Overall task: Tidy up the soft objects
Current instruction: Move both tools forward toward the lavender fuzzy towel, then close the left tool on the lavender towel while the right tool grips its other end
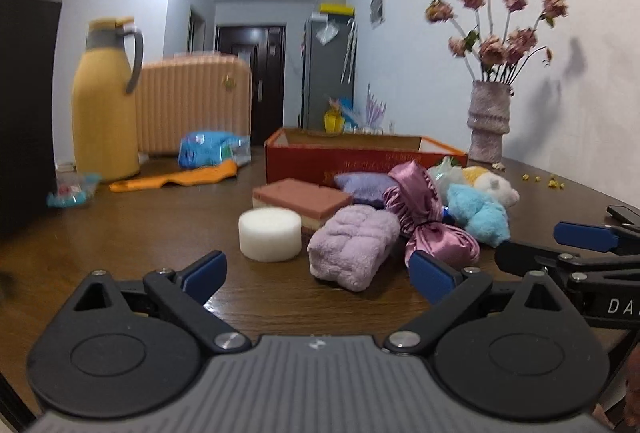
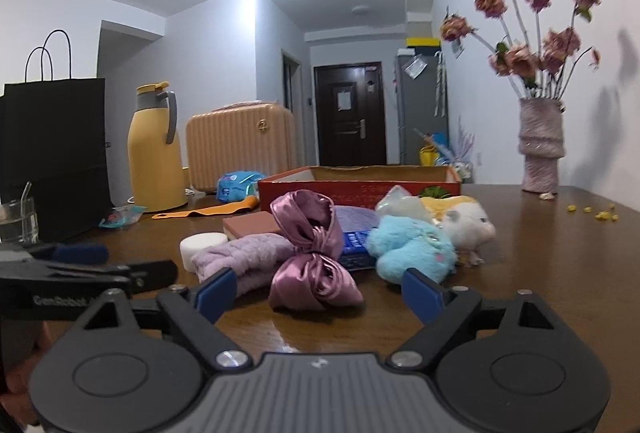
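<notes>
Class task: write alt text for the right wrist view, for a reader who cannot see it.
Open right tongs face a pink satin pouch on a wooden table, amid a lilac towel, blue plush toy and white sponge. A red box sits behind.

left gripper (image 1: 318,275) agape, right gripper (image 2: 318,293) agape

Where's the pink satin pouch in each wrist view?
Left wrist: pink satin pouch lies right of centre, beside the lilac towel.
Right wrist: pink satin pouch sits at centre, ahead of the open jaws.
Shared landmark: the red cardboard box behind the pile.
</notes>
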